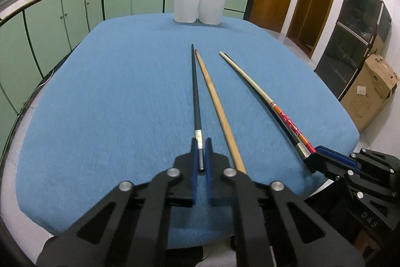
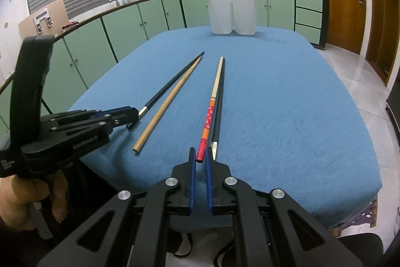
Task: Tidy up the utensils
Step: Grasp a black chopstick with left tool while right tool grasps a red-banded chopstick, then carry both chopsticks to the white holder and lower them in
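Several chopsticks lie lengthwise on the blue tablecloth [image 1: 100, 96]. My left gripper [image 1: 201, 143] is shut on the silver-capped near end of a black chopstick [image 1: 195, 91], which rests on the cloth. A plain tan chopstick [image 1: 215, 101] lies just right of it. In the right wrist view, my right gripper [image 2: 199, 152] is shut on the red end of a red-and-cream chopstick [image 2: 208, 116]. A second black chopstick [image 2: 219, 106] lies against its right side. Two white cups [image 1: 186, 1] [image 1: 213, 4] stand at the far table edge with chopsticks sticking out of them.
Green cabinets run along the left and back walls. A cardboard box [image 1: 370, 91] and a dark cabinet [image 1: 350, 41] stand on the floor to the right. In the right wrist view, a hand [image 2: 25, 197] holds the left gripper [image 2: 133, 114] at the table's near left corner.
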{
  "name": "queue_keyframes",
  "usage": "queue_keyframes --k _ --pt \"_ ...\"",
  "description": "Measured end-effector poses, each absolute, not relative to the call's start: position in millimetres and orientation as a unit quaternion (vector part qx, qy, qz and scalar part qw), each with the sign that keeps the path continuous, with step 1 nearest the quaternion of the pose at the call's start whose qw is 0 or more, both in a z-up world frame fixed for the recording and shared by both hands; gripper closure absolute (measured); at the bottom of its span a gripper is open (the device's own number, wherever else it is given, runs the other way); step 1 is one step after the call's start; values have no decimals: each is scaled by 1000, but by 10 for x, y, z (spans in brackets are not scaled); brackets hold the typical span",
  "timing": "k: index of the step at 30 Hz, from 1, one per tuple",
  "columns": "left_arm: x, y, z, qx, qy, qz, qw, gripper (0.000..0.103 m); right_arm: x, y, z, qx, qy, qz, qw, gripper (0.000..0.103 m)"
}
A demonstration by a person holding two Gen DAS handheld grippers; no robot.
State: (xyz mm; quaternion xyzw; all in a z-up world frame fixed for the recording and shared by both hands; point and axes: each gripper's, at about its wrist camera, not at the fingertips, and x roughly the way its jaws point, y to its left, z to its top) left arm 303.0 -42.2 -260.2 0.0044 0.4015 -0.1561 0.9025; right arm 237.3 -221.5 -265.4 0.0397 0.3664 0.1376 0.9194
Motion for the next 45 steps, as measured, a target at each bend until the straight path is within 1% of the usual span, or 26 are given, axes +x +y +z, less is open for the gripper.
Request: queue_keyframes --k 3,9,13,17,19,21,24,26,28,29,30,35,45 --pt "3000 -388 -2503 -2 398 -155 904 103 2346 -2220 -2557 36 356 138 924 96" --pt "2982 -288 -2145 -12 367 -151 918 103 2357 -2275 -2262 34 326 137 935 96" --pt "2976 -264 -2197 -11 373 -154 915 102 2359 -2284 -2168 33 316 137 938 96" --pt "2892 -326 -2522 -3 409 -165 898 95 2363 -2294 -2268 38 327 136 934 96" --pt "2866 -373 -2627 5 418 -171 892 87 2365 -2306 -2295 41 330 135 933 96" --pt "2874 -401 -2690 11 419 -169 892 72 2369 -2309 -2305 44 332 136 932 96" --pt "2927 -415 -2706 15 416 -166 894 68 2387 -2336 -2305 49 333 136 932 96" --pt "2970 -436 -2722 21 413 -166 895 67 2401 -2356 -2315 52 333 136 932 96" --pt "3001 -449 -2731 24 410 -170 896 71 2412 -2374 -2320 54 334 136 931 96" --pt "3022 -442 -2729 23 410 -170 896 85 2415 -2382 -2326 55 334 136 931 96" --pt "3050 -426 -2726 18 413 -170 895 97 2411 -2384 -2327 55 334 135 931 96" --pt "3080 -401 -2575 10 410 -168 896 97 2419 -2387 -2251 53 328 136 933 96" --pt "3256 -140 -1690 -27 355 -173 918 97 2654 -2422 -1801 26 300 149 942 96"
